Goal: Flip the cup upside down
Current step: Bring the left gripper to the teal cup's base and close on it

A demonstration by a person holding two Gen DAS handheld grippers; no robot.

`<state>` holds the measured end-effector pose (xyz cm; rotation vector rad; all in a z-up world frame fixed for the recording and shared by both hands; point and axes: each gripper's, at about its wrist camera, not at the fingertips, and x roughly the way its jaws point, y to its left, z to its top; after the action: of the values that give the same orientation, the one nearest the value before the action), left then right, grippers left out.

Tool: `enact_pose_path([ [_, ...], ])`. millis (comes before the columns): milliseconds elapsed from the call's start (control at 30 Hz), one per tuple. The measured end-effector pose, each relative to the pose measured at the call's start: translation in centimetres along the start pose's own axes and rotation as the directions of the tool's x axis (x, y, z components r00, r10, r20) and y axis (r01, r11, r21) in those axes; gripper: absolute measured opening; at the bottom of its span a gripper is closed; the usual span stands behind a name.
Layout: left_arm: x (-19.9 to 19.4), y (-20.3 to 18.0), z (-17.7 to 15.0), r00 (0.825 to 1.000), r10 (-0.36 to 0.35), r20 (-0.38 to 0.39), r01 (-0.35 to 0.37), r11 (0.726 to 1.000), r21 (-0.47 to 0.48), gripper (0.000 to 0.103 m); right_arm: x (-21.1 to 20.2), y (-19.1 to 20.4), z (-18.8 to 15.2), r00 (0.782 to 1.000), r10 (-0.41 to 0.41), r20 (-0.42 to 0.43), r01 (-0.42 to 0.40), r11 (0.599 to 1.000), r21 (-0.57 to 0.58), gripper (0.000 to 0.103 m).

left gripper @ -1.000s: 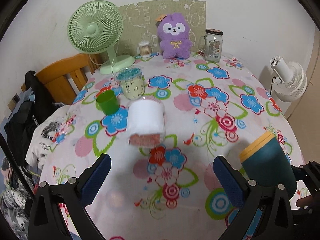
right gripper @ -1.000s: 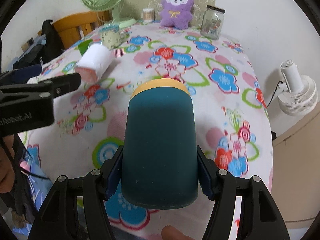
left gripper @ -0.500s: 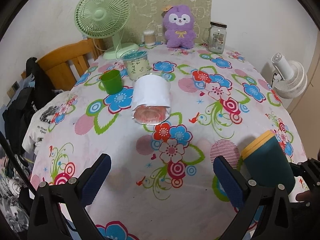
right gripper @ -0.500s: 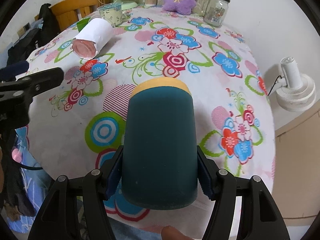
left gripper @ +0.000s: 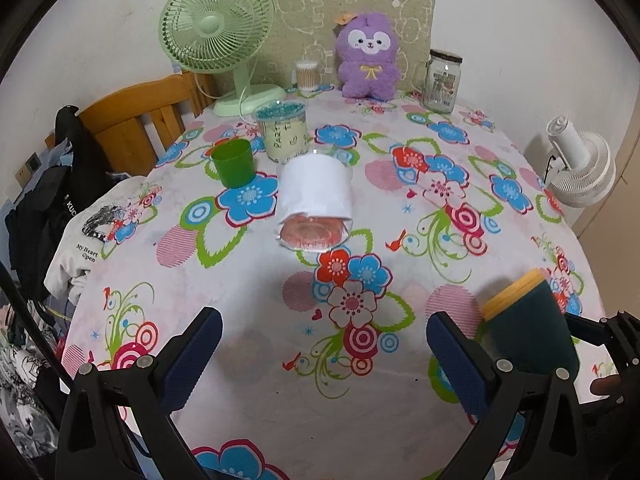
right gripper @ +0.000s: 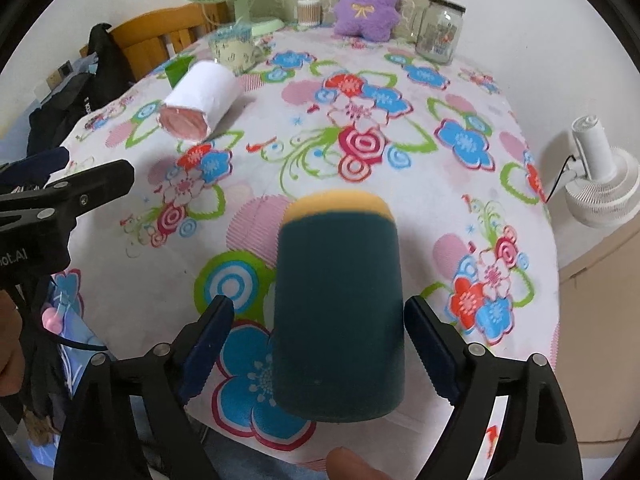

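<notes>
1. Standing wide, the right gripper (right gripper: 318, 308) has both blue pads clear of the teal cup (right gripper: 340, 312), with a gap on each side. The cup is between them but not clamped.
2. That cup sits at the near right of the flowered table (left gripper: 248, 312), close to the edge, its yellow band pointing far and up. It is motion-blurred, so I cannot tell whether it rests on the cloth or is tipping.
3. The left gripper (left gripper: 324, 322) is also spread apart and holds nothing, hovering over the near middle of the table.
4. On handling, the cup's matte, sleeve-like body looks grippy and light, probably a stiff wall under a soft skin, and not fragile. My pick is a squeeze across the teal mid-body, below the smoother yellow band, where the pads get the widest bite.
5. For writing, "My Heart Open" reads on the white cloth (left gripper: 86, 250) at the left edge. "PART" shows on the pale container (left gripper: 284, 136) far left, and "ot.AI" shows on the left tool's body in the right view. The glass jar (left gripper: 442, 80) has a label too small to read.
</notes>
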<state>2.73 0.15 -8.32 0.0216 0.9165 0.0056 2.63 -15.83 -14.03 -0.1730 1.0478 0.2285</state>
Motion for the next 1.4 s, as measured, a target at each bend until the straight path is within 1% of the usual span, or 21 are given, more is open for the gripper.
enact_pose_path([
  [33, -0.4, 0.0, 0.2, 1.000, -0.002, 0.007, 0.002, 1.000, -0.001, 0.103, -0.3, -0.1, 0.1, 1.000, 0.002, 0.007, -0.003, 1.000, 0.003, 0.092],
  [100, -0.9, -0.1, 0.5, 1.000, -0.007, 0.015, 0.007, 1.000, -0.002, 0.103, -1.0, -0.4, 0.4, 1.000, 0.014, 0.022, -0.015, 1.000, 0.012, 0.095],
  [367, -3.3, 0.0, 1.9, 0.998, -0.025, 0.053, 0.027, 0.999, -0.027, 0.103, -2.9, -1.7, 0.6, 0.994, 0.098, 0.055, -0.101, 0.994, 0.046, 0.095],
  [433, -3.7, 0.0, 2.3, 0.998, -0.043, 0.055, 0.045, 0.998, -0.034, 0.103, -3.7, -2.0, 0.4, 0.991, 0.110, 0.079, -0.114, 0.993, 0.038, 0.095],
  [600, -4.2, -0.7, 2.7, 0.997, -0.037, 0.062, 0.040, 0.998, -0.038, 0.103, -6.0, -3.3, -0.4, 0.983, 0.126, 0.134, -0.132, 0.991, 0.034, 0.095],
  [667, -4.2, -1.5, 2.5, 0.997, -0.047, 0.057, 0.049, 0.998, -0.034, 0.103, -6.8, -3.9, -1.0, 0.981, 0.118, 0.152, -0.125, 0.992, 0.034, 0.095],
  [767, -4.2, -3.0, 2.1, 0.997, -0.061, 0.045, 0.063, 0.998, -0.029, 0.103, -7.9, -5.2, -2.0, 0.979, 0.078, 0.188, -0.088, 0.995, 0.041, 0.095],
  [900, -3.9, -5.6, 1.6, 0.996, -0.091, 0.020, 0.091, 0.996, -0.015, 0.103, -8.8, -7.5, -3.5, 0.977, 0.047, 0.206, -0.062, 0.996, 0.067, 0.095],
  [1033, -3.9, -8.5, 1.1, 0.993, -0.114, 0.009, 0.113, 0.993, 0.017, 0.103, -8.9, -9.4, -4.9, 0.980, 0.006, 0.199, -0.027, 0.994, 0.104, 0.095],
  [1133, -3.6, -10.3, 0.8, 0.992, -0.128, -0.002, 0.128, 0.991, 0.036, 0.103, -8.6, -10.9, -5.9, 0.983, 0.004, 0.186, -0.030, 0.990, 0.136, 0.095],
  [1267, -3.1, -12.0, 0.5, 0.992, -0.128, -0.014, 0.128, 0.990, 0.058, 0.103, -8.1, -12.4, -6.8, 0.985, 0.003, 0.173, -0.032, 0.985, 0.169, 0.095],
  [1400, -2.2, -12.9, 0.3, 0.991, -0.132, -0.036, 0.134, 0.990, 0.047, 0.103, -7.4, -13.3, -7.2, 0.987, 0.006, 0.159, -0.035, 0.983, 0.182, 0.095],
])
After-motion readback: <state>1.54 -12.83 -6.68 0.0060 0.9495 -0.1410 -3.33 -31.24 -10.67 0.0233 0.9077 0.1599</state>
